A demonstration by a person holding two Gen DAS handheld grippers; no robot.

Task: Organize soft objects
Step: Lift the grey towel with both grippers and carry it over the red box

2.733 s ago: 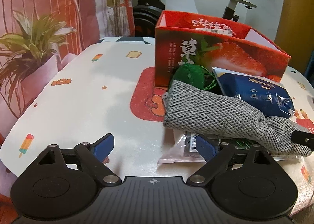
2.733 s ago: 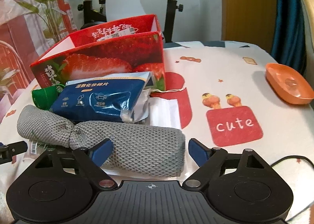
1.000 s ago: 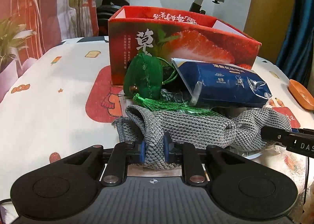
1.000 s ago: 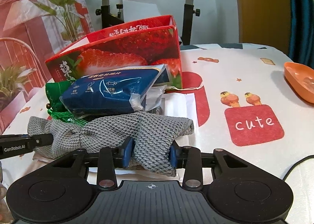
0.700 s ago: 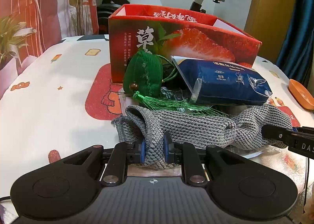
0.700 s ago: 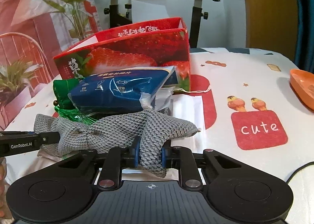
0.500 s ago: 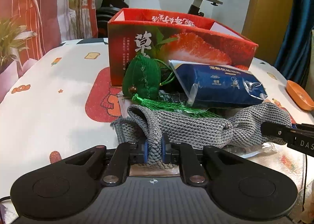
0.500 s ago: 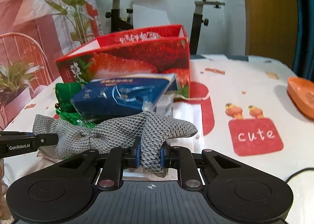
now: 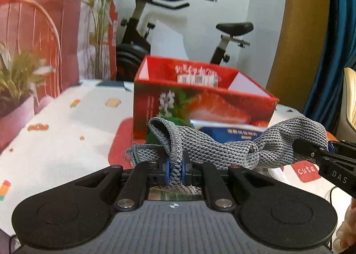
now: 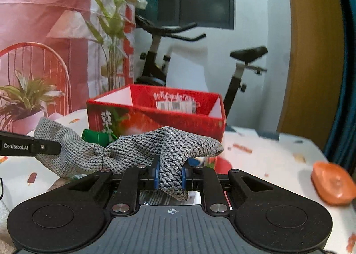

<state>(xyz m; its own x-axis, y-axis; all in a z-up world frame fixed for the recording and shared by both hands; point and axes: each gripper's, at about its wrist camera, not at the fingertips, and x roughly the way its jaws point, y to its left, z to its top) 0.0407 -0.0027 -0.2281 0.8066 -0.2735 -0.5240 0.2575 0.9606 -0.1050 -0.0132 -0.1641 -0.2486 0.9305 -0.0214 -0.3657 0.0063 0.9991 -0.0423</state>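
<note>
Raised clear of the table (image 9: 55,142) since the earlier frame, the grey knitted cloth (image 9: 222,144) sags limply between left gripper (image 9: 175,169) and right gripper (image 10: 170,175), each clamped on one end, before the strawberry box (image 10: 155,120).

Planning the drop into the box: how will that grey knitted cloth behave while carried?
Probably floppy: the grey knitted cloth sags between the left gripper and right gripper. Likely light, bunching easily. Its coarse knit should resist slipping.

Soft indoor light; background motion-blurred; fisheye bends edges.
</note>
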